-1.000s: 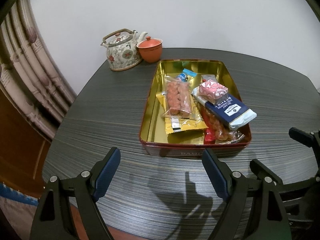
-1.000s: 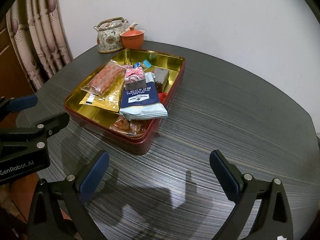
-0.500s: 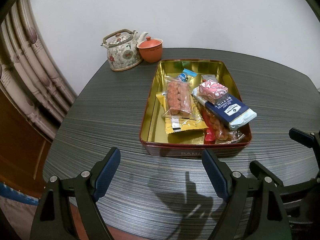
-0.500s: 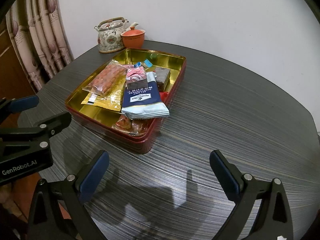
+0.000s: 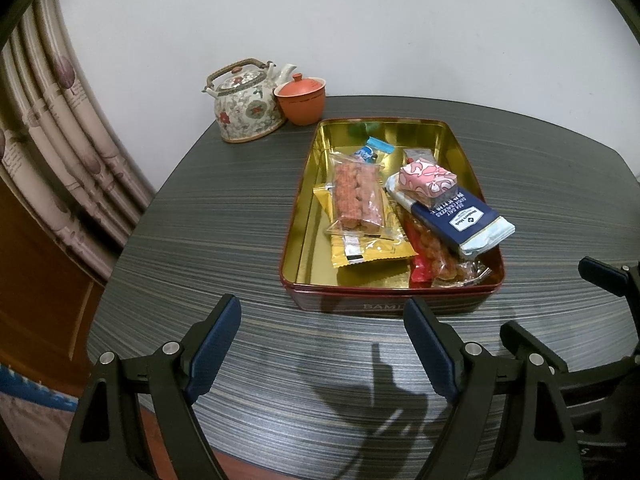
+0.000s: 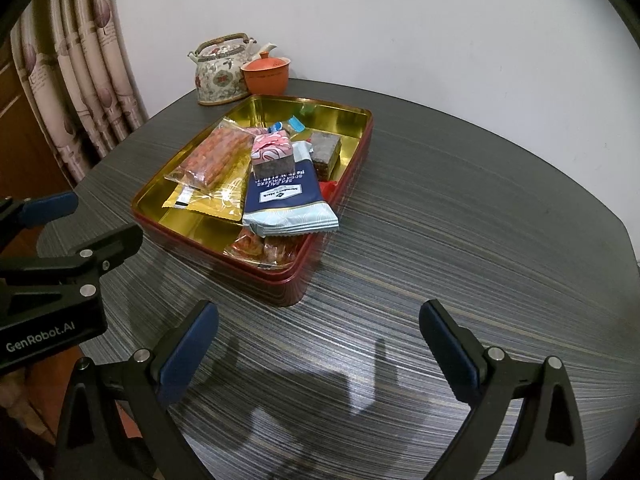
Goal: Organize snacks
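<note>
Red tin [image 5: 394, 307], gold inside, holds piled snacks: navy cracker packet [image 5: 460, 218], pink box [image 5: 426, 174], yellow pouch [image 5: 374, 250]. Left gripper [image 5: 322, 340] and right gripper [image 6: 318, 346] both released, empty.

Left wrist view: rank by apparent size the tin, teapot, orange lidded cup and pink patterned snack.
1. tin
2. teapot
3. orange lidded cup and pink patterned snack: too alike to rank; the snack lies nearer.

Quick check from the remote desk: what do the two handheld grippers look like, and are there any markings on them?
Both match: the left gripper and the right gripper have black plastic fingers in a V, dark blue textured pads on the inner faces and silver screws at the pivots. In the right wrist view the left gripper's body reads "GenRobot.AI" in white. No cables, hands or sleeves show.
</note>
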`<state>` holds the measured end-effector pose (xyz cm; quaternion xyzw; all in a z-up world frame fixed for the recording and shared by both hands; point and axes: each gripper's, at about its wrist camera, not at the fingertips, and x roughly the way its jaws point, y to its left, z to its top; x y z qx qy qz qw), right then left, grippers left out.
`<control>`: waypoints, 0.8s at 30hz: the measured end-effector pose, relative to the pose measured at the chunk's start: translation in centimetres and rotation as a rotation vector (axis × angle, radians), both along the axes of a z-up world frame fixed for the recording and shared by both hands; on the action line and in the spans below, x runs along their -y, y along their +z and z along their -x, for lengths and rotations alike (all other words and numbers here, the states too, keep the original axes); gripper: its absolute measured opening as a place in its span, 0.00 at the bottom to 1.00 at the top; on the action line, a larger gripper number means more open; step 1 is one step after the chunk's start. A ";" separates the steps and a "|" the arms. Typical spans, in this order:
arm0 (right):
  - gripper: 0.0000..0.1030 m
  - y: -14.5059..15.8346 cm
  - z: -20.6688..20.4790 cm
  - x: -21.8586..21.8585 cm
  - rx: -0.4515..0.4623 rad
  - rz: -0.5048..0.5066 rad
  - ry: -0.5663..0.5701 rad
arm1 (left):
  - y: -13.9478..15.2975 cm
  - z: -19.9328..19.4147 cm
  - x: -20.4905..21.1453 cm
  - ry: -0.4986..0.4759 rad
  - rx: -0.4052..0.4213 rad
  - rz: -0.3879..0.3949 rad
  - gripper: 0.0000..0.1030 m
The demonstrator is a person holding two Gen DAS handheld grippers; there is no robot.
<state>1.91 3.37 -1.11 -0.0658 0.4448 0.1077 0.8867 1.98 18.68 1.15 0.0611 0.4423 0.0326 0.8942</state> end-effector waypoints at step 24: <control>0.97 -0.3 -0.1 0.0 -0.006 -0.009 0.002 | 0.2 0.1 0.0 0.000 -0.001 -0.006 0.81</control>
